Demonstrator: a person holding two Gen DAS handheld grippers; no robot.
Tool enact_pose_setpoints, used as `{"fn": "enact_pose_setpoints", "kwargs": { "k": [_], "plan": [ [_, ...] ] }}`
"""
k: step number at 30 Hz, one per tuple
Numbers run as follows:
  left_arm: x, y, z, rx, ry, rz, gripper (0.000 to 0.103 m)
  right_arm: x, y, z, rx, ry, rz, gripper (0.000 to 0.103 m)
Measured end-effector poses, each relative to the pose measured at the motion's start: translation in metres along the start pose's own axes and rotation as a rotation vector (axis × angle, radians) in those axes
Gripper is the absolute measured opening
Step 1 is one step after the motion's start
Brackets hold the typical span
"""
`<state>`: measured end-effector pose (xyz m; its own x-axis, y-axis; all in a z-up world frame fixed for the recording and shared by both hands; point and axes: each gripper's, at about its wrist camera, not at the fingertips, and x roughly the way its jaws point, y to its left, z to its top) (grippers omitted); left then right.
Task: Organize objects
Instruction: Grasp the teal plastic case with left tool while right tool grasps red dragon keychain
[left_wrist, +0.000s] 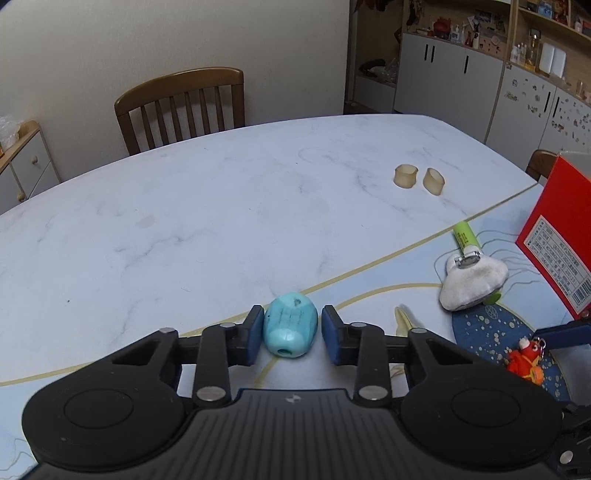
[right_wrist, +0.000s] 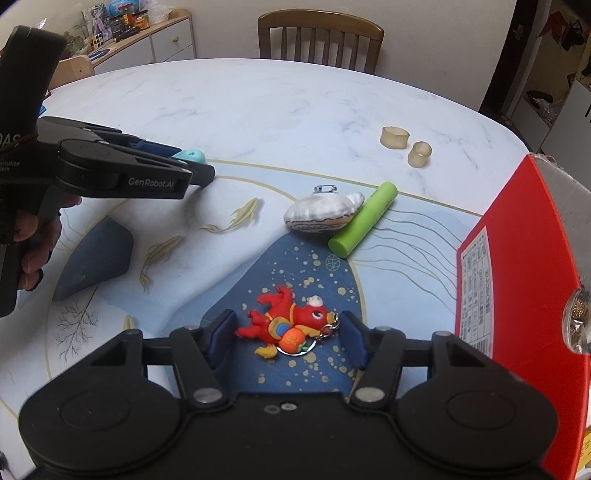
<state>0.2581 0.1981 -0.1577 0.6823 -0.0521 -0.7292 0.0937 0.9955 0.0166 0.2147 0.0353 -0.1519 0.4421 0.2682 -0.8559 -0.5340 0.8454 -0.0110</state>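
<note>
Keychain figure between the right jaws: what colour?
Red keychain figure holding an orange ball; clearest in the right wrist view.

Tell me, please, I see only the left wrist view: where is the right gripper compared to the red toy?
Observer: The red toy lies on its side between the fingers of the right gripper, on the dark blue patch of the mat.
Operator: Is the green tube free to grasp?
Observer: The green tube lies flat. The white pouch touches its far half; its near end is bare.
Operator: And the red box?
Observer: The grey inner wall of the red box shows, so it is open at the top.
</note>
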Motion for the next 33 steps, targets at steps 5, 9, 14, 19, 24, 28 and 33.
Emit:
{"fn": "enact_pose_setpoints", "kwargs": {
  "k": [5,9,14,19,24,28,33],
  "plan": [
    [-0.004,-0.005,-0.002,0.017,0.013,-0.006,0.03,-0.007,-0.002,-0.001,0.015,-0.012,0.003,0.059],
    [-0.011,-0.009,-0.003,0.023,0.014,-0.018,0.03,-0.018,-0.002,-0.002,0.02,-0.025,0.01,0.059],
    [-0.024,-0.012,-0.003,0.019,0.013,-0.031,0.03,-0.033,-0.002,-0.004,0.033,-0.039,0.024,0.059],
    [-0.044,-0.018,-0.001,0.003,0.007,-0.058,0.03,-0.056,-0.003,-0.008,0.04,-0.063,0.045,0.059],
    [-0.067,-0.026,0.004,-0.019,-0.002,-0.085,0.03,-0.077,-0.006,-0.01,0.048,-0.083,0.053,0.059],
    [-0.086,-0.036,0.008,-0.015,-0.011,-0.099,0.03,-0.096,-0.01,-0.012,0.051,-0.102,0.064,0.059],
    [-0.108,-0.05,0.014,-0.018,-0.015,-0.104,0.03,-0.121,-0.017,-0.013,0.041,-0.129,0.081,0.059]
  ]
}}
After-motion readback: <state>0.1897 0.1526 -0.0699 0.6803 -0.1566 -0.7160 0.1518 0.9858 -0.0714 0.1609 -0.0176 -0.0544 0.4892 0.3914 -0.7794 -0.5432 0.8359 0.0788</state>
